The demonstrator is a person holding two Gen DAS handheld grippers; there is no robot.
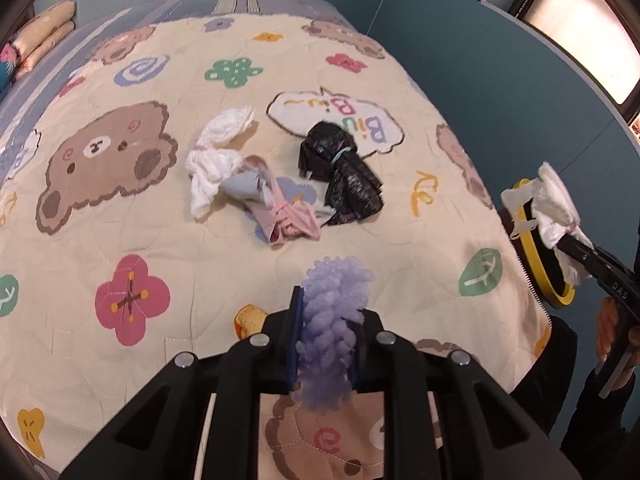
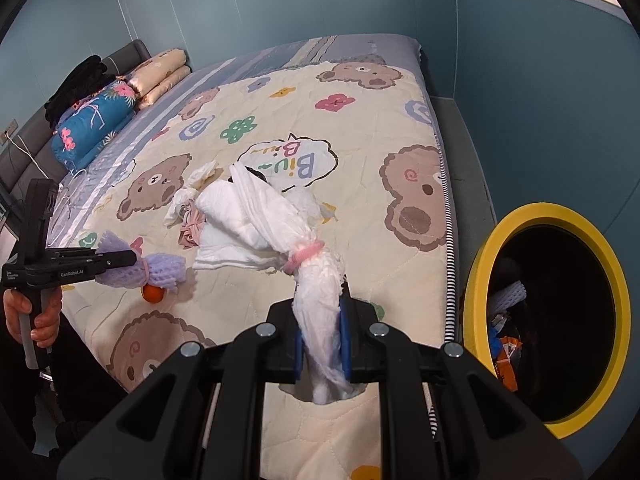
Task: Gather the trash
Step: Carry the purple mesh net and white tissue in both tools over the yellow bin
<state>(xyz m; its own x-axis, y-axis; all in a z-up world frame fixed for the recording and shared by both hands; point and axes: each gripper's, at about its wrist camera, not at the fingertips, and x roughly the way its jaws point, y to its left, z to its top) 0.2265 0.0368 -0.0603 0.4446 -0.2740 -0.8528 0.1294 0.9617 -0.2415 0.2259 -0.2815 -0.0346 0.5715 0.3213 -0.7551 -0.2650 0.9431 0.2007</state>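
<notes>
Beside the bed's right edge, low against the blue wall, stands the round black bin with the thick yellow rim (image 2: 478, 280), its mouth tipped toward the bed and already holding some scraps. The right tool (image 2: 322, 344) is the nearer of the two to it: the bin lies just to that tool's right and a little below. Its blue pads are pressed together on the tail of a white crumpled plastic bundle tied with a pink band (image 2: 260, 216), whose long axis runs up and away from the tool toward the middle of the cream bear-print quilt (image 2: 400, 128), its bulky end hanging clear of the bedding as far as I can tell. So the coming move looks like a swing rightward, off the bed's edge, until the bundle's bulk is over the bin's mouth.

The left tool (image 1: 326, 322) is well apart from the bin, out over the near part of the quilt, pinching a lilac foam-net sleeve (image 1: 332, 312) that lies along its fingers. More trash lies mid-quilt: a white knotted bag (image 1: 216, 160), a pink-and-blue bag (image 1: 276, 208) and a black banded bag (image 1: 340, 172).
</notes>
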